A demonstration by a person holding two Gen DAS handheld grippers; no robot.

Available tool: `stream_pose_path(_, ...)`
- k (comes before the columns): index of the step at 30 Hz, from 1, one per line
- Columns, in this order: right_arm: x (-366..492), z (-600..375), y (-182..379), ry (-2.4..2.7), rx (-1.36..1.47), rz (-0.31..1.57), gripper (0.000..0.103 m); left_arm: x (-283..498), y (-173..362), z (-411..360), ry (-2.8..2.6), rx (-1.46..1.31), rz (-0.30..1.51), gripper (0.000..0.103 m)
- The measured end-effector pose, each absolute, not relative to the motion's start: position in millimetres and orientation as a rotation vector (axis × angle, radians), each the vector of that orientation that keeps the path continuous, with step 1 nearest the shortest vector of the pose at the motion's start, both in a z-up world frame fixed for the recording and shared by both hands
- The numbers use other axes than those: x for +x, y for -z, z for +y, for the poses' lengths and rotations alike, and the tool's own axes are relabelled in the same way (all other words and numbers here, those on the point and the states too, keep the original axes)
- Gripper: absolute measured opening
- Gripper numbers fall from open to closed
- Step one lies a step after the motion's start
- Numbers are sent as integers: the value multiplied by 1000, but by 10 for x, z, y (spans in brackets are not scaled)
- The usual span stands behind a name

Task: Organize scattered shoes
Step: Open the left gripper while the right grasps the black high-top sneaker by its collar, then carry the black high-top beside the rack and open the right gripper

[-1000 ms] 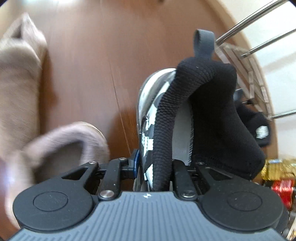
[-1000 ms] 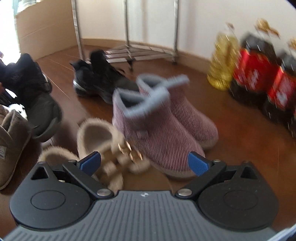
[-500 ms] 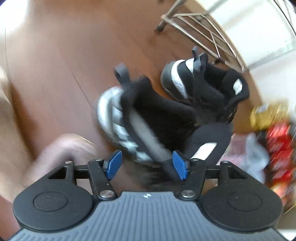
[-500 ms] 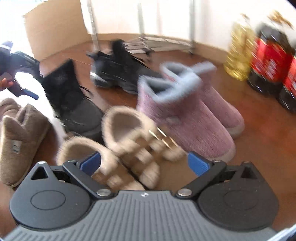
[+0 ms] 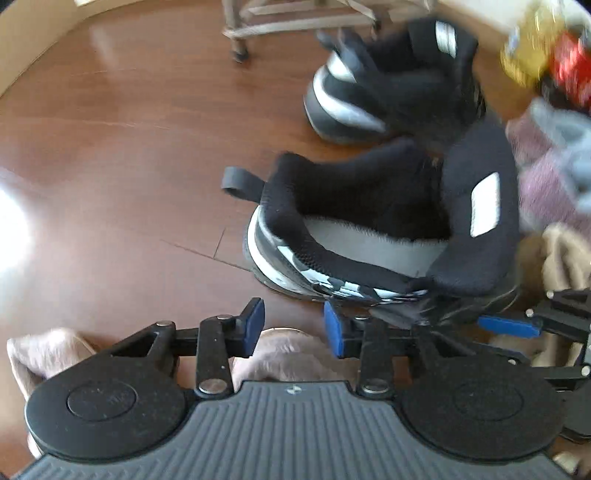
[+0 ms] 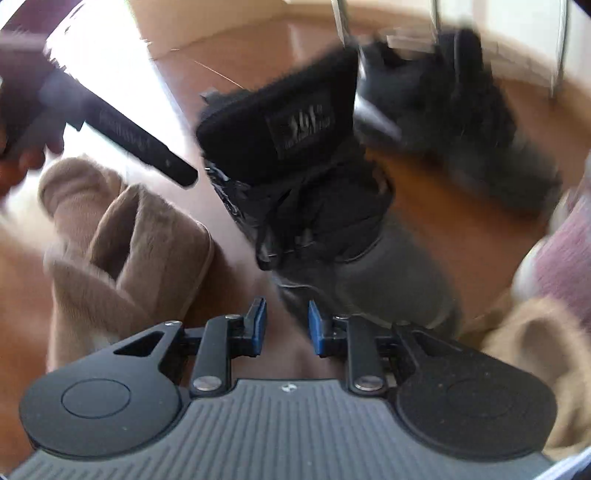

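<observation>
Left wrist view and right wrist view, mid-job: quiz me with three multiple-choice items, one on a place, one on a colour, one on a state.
1. Where does the nearer black sneaker stand?
A. on the wooden floor
B. on the metal rack
C. in a box

2. What colour are the gripper pads?
A. red
B. blue
C. green

3. What is between the pads of the left gripper?
A. the sneaker's collar
B. a bottle
C. nothing

Answers:
1 A: its sole rests on the floor, apart from the rack.
2 B: blue shows in both views.
3 C: its jaws have just been closing, with an empty gap between them and the sneaker beyond the tips.
</observation>
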State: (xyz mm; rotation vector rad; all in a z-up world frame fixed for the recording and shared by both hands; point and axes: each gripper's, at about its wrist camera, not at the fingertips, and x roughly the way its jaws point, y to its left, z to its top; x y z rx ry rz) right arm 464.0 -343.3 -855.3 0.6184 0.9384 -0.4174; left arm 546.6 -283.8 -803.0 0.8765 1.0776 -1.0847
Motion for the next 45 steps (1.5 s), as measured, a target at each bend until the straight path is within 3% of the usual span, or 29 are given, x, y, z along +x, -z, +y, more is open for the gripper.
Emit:
stream_pose_path(1,4644,-3449,8557,430,635,936,19,5477,8106,-2924,1084,917,1080,39)
stream_pose_path(3,4658,-3475,8543,451,630,945,2,5498,8215,-3039,1100,959,1086,39)
stream_pose_path(4,4634,-3523,8545,471,650,945,0,5500,8263,-3085,1116,975,1085,39)
stream_pose_path(11,4471,-3836,8548,589,734,941,0,5391,8456,-3419,1157,1068,1002,36)
stream_pose_path(22,4313,-4206,8496,703,755,907,0,5344,8446,-3917,1174,994,945,36)
stream_pose_path(24,4266,-4146,8448,701,747,894,17,5338,8438,-3922,1166,998,938,36)
stream_pose_path(26,4167,-4002,8354,684,707,860,34,5368,8362,-3769,1174,938,955,43)
stream_pose_path(28,4027,-3763,8208,650,641,816,42,5401,8234,-3560,1188,850,981,43)
stream_pose_path(30,3889,-3502,8085,596,592,781,50,5416,8071,-3280,1212,773,980,50)
stream_pose_path(35,3762,-2969,8058,434,552,816,57,5391,7693,-2216,1239,682,933,56)
stream_pose_path(39,3771,-2553,8159,360,533,902,61,5393,7734,-1364,1188,586,1066,58)
stream_pose_path(45,4112,-2129,8246,239,582,1009,65,5271,8363,-360,1011,477,1301,58)
